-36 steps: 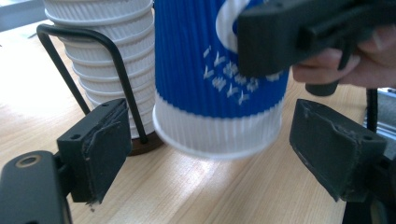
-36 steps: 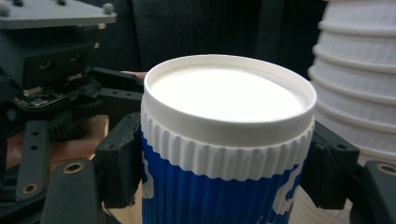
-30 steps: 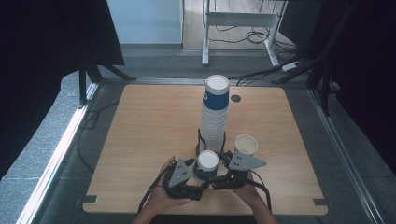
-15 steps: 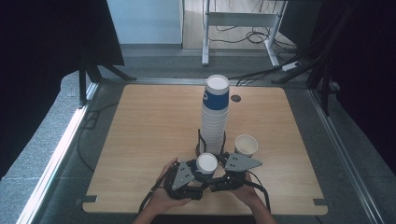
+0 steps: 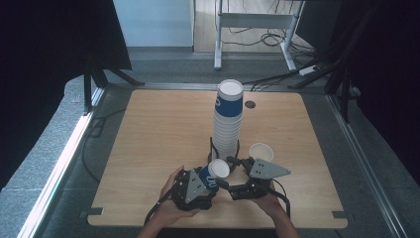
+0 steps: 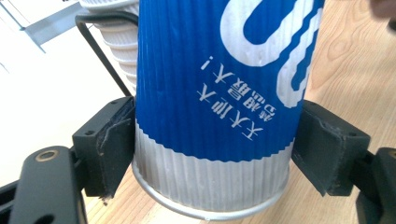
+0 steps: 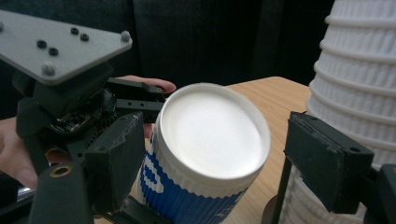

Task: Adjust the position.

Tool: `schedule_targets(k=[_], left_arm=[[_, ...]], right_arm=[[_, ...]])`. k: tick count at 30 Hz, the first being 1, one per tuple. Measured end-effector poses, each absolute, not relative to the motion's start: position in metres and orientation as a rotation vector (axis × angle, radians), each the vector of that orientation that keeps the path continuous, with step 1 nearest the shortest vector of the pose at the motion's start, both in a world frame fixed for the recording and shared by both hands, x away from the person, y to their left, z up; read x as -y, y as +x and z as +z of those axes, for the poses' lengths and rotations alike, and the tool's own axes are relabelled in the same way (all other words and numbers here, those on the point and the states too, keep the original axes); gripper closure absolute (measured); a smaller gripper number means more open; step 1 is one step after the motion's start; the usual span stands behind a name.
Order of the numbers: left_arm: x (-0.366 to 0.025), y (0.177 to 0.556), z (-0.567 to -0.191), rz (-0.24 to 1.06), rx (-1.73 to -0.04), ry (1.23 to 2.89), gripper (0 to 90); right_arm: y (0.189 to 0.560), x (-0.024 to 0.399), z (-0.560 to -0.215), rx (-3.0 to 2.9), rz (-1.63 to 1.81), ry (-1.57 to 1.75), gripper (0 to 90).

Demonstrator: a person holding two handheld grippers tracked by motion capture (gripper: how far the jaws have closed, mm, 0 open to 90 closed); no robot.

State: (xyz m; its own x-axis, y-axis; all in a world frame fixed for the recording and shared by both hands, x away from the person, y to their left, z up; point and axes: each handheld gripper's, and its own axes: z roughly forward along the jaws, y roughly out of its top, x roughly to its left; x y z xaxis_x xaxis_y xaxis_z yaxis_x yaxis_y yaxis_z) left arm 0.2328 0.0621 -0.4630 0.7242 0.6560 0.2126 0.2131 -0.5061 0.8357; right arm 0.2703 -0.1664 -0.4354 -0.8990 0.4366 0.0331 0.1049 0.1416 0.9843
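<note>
A blue ribbed paper cup (image 5: 212,174) with white print lies tilted just above the table's front edge, its flat white end toward the right. My left gripper (image 5: 207,182) is shut on it. In the left gripper view both pads press the cup (image 6: 210,70) near its white band, the jaws having just closed on it. My right gripper (image 5: 227,174) faces the cup's white end (image 7: 210,126). Its jaws have just been opening and stand apart on either side of that end, the right pad (image 7: 327,163) well off the cup.
A tall stack of upturned cups (image 5: 229,119) stands in a black wire holder (image 5: 212,146) at the table's middle, just behind the grippers. One loose white cup (image 5: 261,151) stands to its right. The wooden table (image 5: 158,129) has dark floor and cables around it.
The right gripper's jaws have spread away from the cup, while the left gripper's jaws have closed on it. Both hands stay in about the same place.
</note>
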Motion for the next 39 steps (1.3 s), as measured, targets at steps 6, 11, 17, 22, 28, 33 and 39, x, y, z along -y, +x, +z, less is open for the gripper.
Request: schedule_targets(k=[6,11,17,22,28,33,39], left_arm=[[-0.059,0.232,-0.466,0.734,-0.655,2.132,19.5],[-0.056,0.231,-0.468,0.793,-0.651,2.170,19.6],[-0.052,0.229,-0.470,0.852,-0.612,2.213,19.6],[-0.047,0.224,-0.473,0.946,-0.546,2.261,19.7],[-0.042,0.218,-0.474,0.975,-0.467,2.265,19.7],[-0.040,0.214,-0.472,0.974,-0.423,2.261,19.6],[-0.040,0.214,-0.470,0.935,-0.436,2.237,17.8]], right_arm=[[0.270,0.174,-0.431,-2.191,1.760,0.509,21.2],[0.273,0.179,-0.430,-2.267,1.665,0.503,21.4],[0.276,0.182,-0.432,-2.346,1.630,0.502,20.4],[0.278,0.179,-0.438,-2.423,1.596,0.493,18.3],[0.280,0.173,-0.445,-2.495,1.575,0.487,16.3],[0.281,0.169,-0.448,-2.540,1.575,0.486,16.2],[0.281,0.171,-0.449,-2.545,1.647,0.469,26.5]])
